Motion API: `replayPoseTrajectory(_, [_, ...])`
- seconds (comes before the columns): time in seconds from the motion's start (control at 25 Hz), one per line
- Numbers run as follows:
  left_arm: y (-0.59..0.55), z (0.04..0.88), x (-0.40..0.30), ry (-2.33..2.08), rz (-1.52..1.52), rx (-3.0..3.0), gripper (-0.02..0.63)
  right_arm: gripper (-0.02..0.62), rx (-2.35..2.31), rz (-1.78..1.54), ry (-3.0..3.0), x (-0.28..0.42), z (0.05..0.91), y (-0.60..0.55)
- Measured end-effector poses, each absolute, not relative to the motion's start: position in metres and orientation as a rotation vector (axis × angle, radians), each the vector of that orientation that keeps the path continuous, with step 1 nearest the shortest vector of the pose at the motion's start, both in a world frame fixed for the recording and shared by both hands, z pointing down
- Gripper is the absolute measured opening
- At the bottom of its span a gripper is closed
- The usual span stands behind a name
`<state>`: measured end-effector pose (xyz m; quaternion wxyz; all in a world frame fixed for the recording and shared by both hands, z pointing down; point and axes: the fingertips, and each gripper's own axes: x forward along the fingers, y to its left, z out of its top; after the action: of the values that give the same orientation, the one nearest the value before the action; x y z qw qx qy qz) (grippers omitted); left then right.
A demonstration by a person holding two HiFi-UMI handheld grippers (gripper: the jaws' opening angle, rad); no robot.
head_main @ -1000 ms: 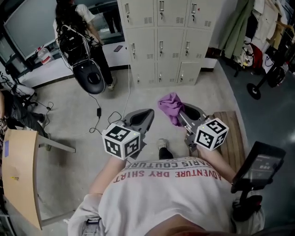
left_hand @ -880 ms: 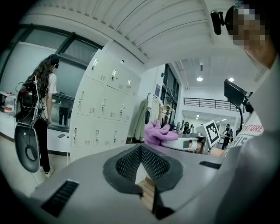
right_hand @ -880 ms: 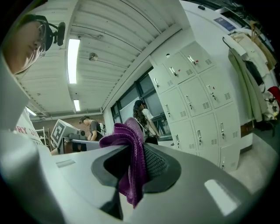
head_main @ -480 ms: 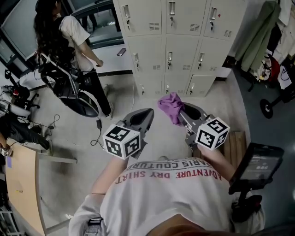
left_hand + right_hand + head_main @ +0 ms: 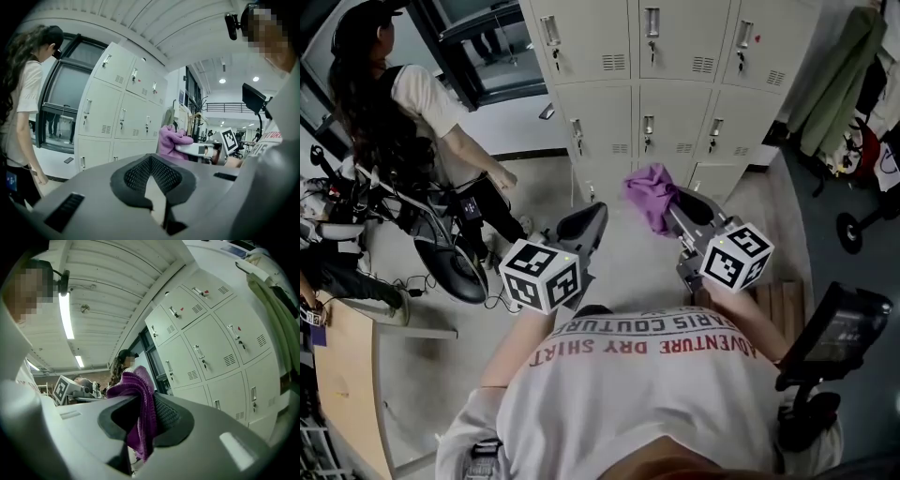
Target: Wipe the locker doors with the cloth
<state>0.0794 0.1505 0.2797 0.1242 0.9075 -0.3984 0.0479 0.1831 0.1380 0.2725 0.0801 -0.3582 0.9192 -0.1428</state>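
A bank of pale grey locker doors (image 5: pixel 652 80) stands ahead, also seen in the left gripper view as locker doors (image 5: pixel 122 117) and in the right gripper view as locker doors (image 5: pixel 211 352). My right gripper (image 5: pixel 675 208) is shut on a purple cloth (image 5: pixel 649 195), which hangs bunched between its jaws; the same cloth (image 5: pixel 140 413) drapes down in the right gripper view. The cloth is short of the doors and does not touch them. My left gripper (image 5: pixel 584 225) is held beside it with its jaws closed and nothing in them (image 5: pixel 152 187).
A person in a white top (image 5: pixel 403 122) stands at the left beside a wheeled black device (image 5: pixel 450 262). A wooden tabletop (image 5: pixel 337 366) lies at the far left. Coats (image 5: pixel 844 75) hang at the right, above a wooden pallet (image 5: pixel 778 300) and a black screen (image 5: pixel 834 328).
The lockers have grown larger and nearer in the head view. Both grippers have stayed side by side, the cloth still held. The person at the left now appears closer.
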Motion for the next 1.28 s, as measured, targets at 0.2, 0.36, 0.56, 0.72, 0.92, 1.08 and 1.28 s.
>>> replayPoseTrajectory(0.2, [0.126, 0.287, 0.082, -1.140, 0.141, 2.655, 0.002, 0.071, -1.078, -0.435, 2.745, 0.182, 0.282, 0.117])
replayPoseTrajectory(0.36, [0.095, 0.307, 0.083, -1.105, 0.149, 2.654, 0.002, 0.072, -1.099, -0.431, 2.720, 0.183, 0.295, 0.090])
replayPoseTrajectory(0.56, [0.045, 0.324, 0.073, -1.069, 0.160, 2.652, 0.002, 0.072, -1.130, -0.466, 2.701, 0.172, 0.311, 0.036])
replayPoseTrajectory(0.72, [-0.011, 0.331, 0.046, -1.083, 0.161, 2.615, 0.002, 0.072, -1.126, -0.508, 2.709, 0.147, 0.318, -0.019])
replayPoseTrajectory(0.92, [-0.095, 0.340, 0.006, -1.116, 0.168, 2.564, 0.002, 0.072, -1.127, -0.563, 2.713, 0.113, 0.327, -0.102])
replayPoseTrajectory(1.08, [-0.154, 0.350, -0.020, -1.140, 0.165, 2.530, 0.002, 0.072, -1.129, -0.603, 2.707, 0.089, 0.337, -0.160])
replayPoseTrajectory(1.28, [-0.194, 0.365, -0.036, -1.144, 0.159, 2.506, 0.002, 0.071, -1.134, -0.622, 2.713, 0.069, 0.346, -0.202])
